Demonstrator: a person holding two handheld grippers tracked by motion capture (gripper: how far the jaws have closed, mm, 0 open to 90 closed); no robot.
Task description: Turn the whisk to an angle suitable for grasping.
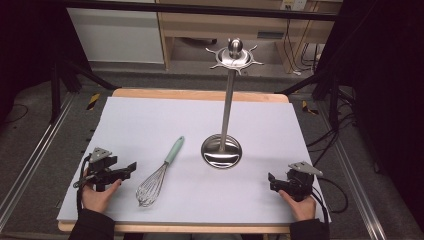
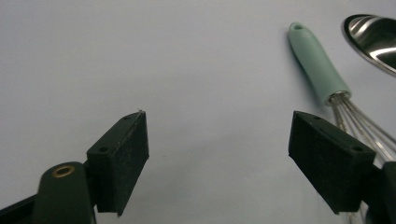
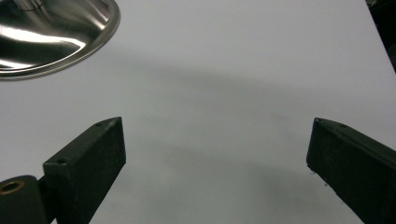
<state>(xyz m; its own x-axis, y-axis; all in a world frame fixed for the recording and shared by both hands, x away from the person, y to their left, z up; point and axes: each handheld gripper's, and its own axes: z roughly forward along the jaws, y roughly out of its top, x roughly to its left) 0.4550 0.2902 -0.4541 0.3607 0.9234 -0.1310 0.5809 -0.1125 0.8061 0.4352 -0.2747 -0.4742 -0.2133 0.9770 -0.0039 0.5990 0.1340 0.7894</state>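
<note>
A whisk (image 1: 159, 172) with a mint-green handle (image 2: 317, 63) and steel wires lies flat on the white sheet, left of centre. A steel utensil stand (image 1: 226, 107) rises from a round base (image 1: 221, 151) to a hooked crown (image 1: 234, 54). My left gripper (image 1: 131, 167) rests at the front left, open, just left of the whisk's wires, nothing between its jaws. In the left gripper view the left gripper (image 2: 219, 154) faces bare sheet. My right gripper (image 1: 270, 180) sits at the front right, open and empty. Ahead of the right gripper (image 3: 217, 158) the stand's base (image 3: 51, 32) shows at upper left.
The white sheet (image 1: 150, 115) covers a wooden table (image 1: 200, 93). Black frame bars and cables flank both sides, with cabinets beyond the far edge. The stand's crown carries several empty hooks.
</note>
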